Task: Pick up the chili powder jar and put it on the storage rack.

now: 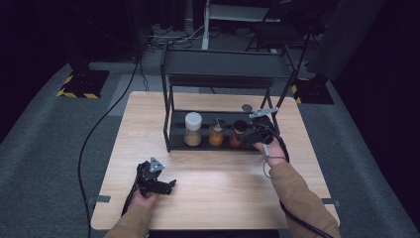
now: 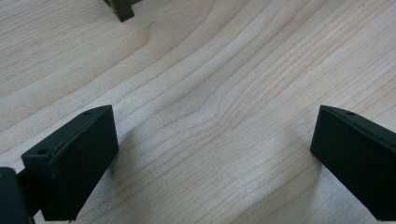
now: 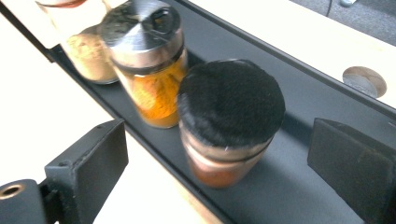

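Three spice jars stand in a row on the lower shelf of a black rack [image 1: 171, 130]: a white-lidded jar of tan powder [image 1: 192, 129], a silver-lidded jar of orange powder [image 1: 216, 132] and a black-lidded jar of red-brown powder [image 1: 238, 134]. My right gripper [image 1: 247, 134] is at the shelf's right end. In the right gripper view the black-lidded jar [image 3: 231, 116] stands upright between the wide-apart jaws of this gripper [image 3: 222, 158], and neither pad touches it. My left gripper [image 1: 167, 186] rests low over the bare table front left, open [image 2: 210, 144] with nothing between its jaws.
The rack's upper shelf [image 1: 225, 67] overhangs the jars. A round plug [image 1: 246, 107] sits in the tabletop behind the rack. A rack foot [image 2: 121, 9] shows ahead of the left gripper. Cables trail off the table's front edge and across the floor.
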`<state>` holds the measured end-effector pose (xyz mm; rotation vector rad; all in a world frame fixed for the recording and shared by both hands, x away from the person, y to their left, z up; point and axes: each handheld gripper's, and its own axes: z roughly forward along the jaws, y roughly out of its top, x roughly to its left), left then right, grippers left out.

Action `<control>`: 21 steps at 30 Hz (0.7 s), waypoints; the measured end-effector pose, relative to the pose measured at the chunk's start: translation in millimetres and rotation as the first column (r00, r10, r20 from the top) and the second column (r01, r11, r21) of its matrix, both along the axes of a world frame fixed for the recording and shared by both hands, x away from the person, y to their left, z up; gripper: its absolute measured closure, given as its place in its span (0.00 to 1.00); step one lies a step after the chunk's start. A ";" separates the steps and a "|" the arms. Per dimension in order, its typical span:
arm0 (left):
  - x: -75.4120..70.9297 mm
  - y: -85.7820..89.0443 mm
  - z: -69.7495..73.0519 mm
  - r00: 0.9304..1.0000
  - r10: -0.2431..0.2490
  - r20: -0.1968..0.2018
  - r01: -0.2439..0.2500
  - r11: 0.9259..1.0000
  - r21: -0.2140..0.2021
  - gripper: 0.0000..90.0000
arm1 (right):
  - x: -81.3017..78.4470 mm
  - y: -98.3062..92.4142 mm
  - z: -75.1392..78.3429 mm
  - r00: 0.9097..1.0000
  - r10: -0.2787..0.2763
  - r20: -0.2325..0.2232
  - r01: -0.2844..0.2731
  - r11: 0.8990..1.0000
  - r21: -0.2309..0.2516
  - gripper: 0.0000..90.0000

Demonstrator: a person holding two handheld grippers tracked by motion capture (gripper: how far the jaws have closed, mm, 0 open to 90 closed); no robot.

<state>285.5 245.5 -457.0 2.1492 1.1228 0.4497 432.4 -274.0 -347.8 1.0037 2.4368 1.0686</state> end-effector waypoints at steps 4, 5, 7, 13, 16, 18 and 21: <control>0.0 -0.1 0.1 1.000 0.001 -0.001 -0.001 1.000 0.000 0.01 | -9.4 -4.2 6.1 1.000 0.016 0.007 -0.016 1.000 -0.001 0.05; -0.1 -0.1 0.1 1.000 0.001 -0.001 -0.001 1.000 0.000 0.01 | -12.0 -4.9 8.0 1.000 0.019 0.008 -0.019 1.000 -0.002 0.05; 0.0 0.0 -0.1 1.000 0.000 0.000 0.000 1.000 0.000 0.00 | -17.3 -6.7 11.3 0.999 0.029 0.017 -0.029 1.000 -0.007 0.05; -0.1 -0.1 0.1 1.000 0.001 -0.001 -0.001 1.000 0.000 0.01 | -33.3 -15.8 20.7 0.998 0.049 0.031 -0.049 0.999 -0.005 0.05; 0.0 -0.1 0.0 1.000 0.000 0.000 0.000 1.000 0.000 0.01 | -39.5 -20.1 23.3 0.998 0.058 0.027 -0.058 0.998 -0.001 0.05; 0.0 -0.1 0.1 1.000 0.001 -0.001 -0.001 1.000 0.000 0.01 | -44.3 -22.0 24.1 0.998 0.063 0.028 -0.063 0.998 -0.003 0.05; 0.0 -0.2 0.1 1.000 0.002 -0.001 -0.002 1.000 0.000 0.00 | -50.5 -25.6 24.3 0.997 0.070 0.029 -0.070 0.998 0.004 0.05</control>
